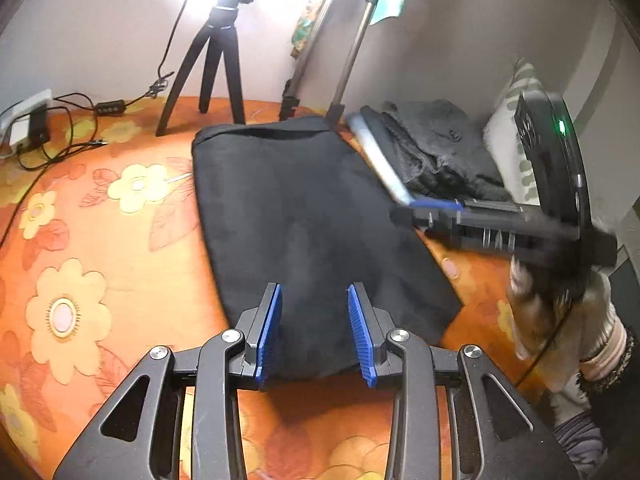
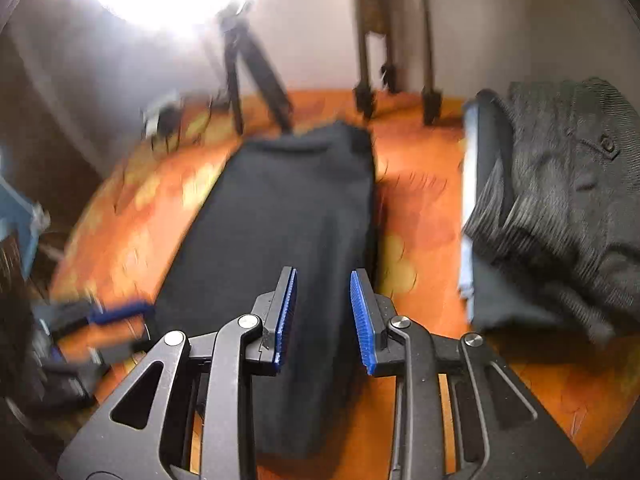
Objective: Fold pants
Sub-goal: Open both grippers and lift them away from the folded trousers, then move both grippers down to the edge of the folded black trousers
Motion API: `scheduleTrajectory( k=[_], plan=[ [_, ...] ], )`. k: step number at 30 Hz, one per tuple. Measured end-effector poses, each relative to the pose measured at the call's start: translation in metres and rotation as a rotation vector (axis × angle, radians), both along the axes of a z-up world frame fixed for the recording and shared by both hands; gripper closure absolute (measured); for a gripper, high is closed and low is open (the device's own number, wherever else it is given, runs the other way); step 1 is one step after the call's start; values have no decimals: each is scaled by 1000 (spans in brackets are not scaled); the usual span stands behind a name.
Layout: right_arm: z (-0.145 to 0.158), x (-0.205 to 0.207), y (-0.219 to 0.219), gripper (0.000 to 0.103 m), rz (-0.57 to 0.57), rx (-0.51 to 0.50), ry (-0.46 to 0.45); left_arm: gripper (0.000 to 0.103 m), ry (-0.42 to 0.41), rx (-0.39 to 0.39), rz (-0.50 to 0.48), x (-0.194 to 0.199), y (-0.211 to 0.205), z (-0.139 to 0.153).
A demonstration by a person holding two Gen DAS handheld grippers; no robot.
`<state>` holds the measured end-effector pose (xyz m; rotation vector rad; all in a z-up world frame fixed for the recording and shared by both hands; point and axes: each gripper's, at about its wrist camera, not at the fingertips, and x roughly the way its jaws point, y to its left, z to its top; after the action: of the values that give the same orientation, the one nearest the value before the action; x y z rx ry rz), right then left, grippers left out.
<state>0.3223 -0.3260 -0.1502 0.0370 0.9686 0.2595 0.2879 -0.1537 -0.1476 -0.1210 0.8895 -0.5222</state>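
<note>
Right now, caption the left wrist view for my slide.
Open left gripper poised over the near end of folded black pants on a floral orange bedspread; right gripper at right.

dark pants [image 1: 304,224], folded flat on the orange floral cover [image 1: 120,240]

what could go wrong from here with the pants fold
1. Both the left gripper and right gripper are open over the black pants, holding nothing. A shallow pinch may catch only the top layer and pull the fold apart.
2. The pile of grey clothes lies close beside the pants; a wide swing could drag it in.
3. The right wrist view is blurred, suggesting fast motion, and the tripod stands just behind the pants.
</note>
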Motion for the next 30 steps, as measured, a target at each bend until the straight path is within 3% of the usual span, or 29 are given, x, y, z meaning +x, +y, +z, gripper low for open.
scheduleTrajectory(
  k=[3, 11, 19, 24, 30],
  plan=[
    [-17, -5, 9, 74, 16, -87, 15, 70, 27, 23, -8, 7, -4, -11],
    [-47, 5, -10, 74, -18, -46, 90, 70, 32, 79, -22, -2, -7, -22],
    [-33, -11, -6, 71, 18, -59, 48, 70, 0, 108, -38, -25, -8, -17],
    [-27, -27, 0, 71, 58, -107, 20, 70, -47, 201, -113, -46, -23, -19],
    [-27, -30, -3, 68, 65, -128, 23, 70, -26, 245, -160, -57, -35, -29]
  ],
)
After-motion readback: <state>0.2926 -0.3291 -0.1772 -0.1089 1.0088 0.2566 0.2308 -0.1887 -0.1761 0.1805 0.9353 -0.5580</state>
